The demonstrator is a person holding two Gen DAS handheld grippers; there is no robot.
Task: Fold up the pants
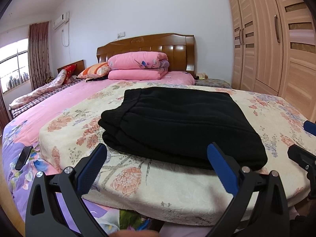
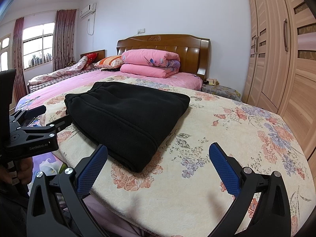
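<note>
Pants [image 1: 177, 122], black and soft, lie on the flowery cream blanket [image 1: 177, 189] at the near end of the bed. They are already folded into a thick square pile, with the stretchy waistband on the far left side. I think the folding part is nearly done, or all done.

My left gripper [image 1: 157, 155] is wide apart and holds nothing. Its right blue finger [image 1: 221, 167] sits just in front of the near edge of the pile; I can't tell if it touches. My right gripper [image 2: 158, 155] is wide apart too and holds nothing. Its left blue finger [image 2: 92, 167] is just beside the pile's near corner, and the other one is over bare blanket to the right.

If one more fold is wanted, I think I should slide a finger under the near edge, pinch all the layers, and lift them toward the far side. The pile is thick, so a small pinch might grab only the top layer. If not, I just back away.

Far off, pink quilts [image 1: 138, 65] sit by the wooden headboard [image 1: 177, 45].
</note>
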